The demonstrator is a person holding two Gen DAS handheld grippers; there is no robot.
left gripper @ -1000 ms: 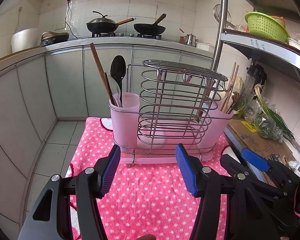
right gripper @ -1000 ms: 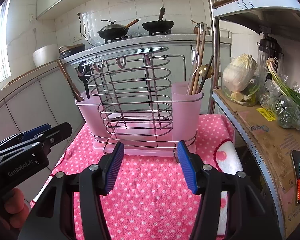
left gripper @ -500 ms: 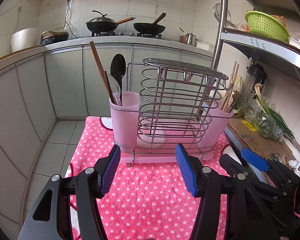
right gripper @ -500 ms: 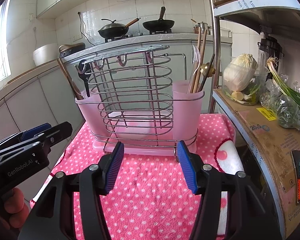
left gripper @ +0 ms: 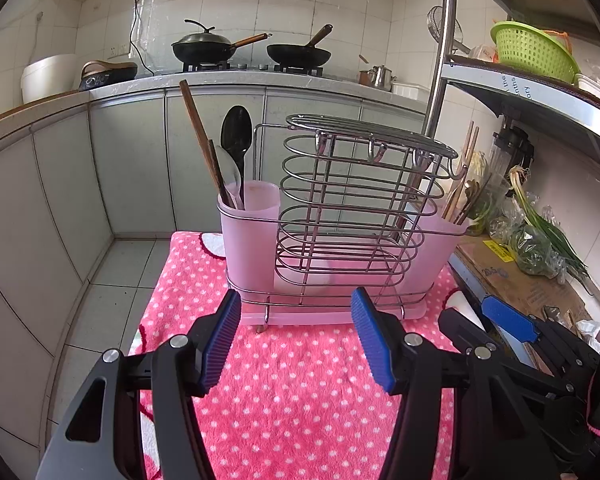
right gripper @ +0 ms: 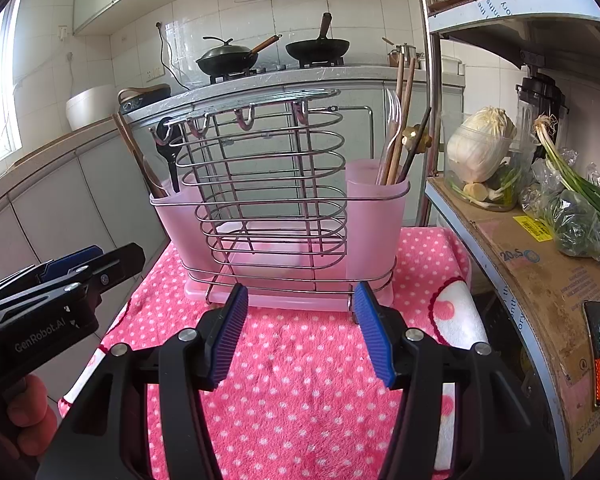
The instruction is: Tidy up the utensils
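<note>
A wire utensil rack [left gripper: 352, 208] [right gripper: 268, 196] with pink plastic cups stands on a pink polka-dot towel [left gripper: 300, 384] [right gripper: 300, 380]. Its left cup [left gripper: 252, 232] holds a black spoon [left gripper: 236, 132], a clear spoon and wooden sticks. Its right cup [right gripper: 376, 216] holds chopsticks [right gripper: 400, 120], a clear fork and a dark utensil. My left gripper [left gripper: 296, 340] hovers open and empty in front of the rack. My right gripper [right gripper: 300, 332] is likewise open and empty, just short of the rack's base. Each gripper shows at the edge of the other's view.
A metal shelf unit [right gripper: 432, 92] rises to the right, with a cabbage in a jar [right gripper: 480, 148], bagged greens [right gripper: 580, 208] and a cardboard sheet [right gripper: 540, 280]. A green basket [left gripper: 532, 52] sits on its top shelf. Pans [left gripper: 212, 48] rest on the stove behind. A tiled floor drops off to the left.
</note>
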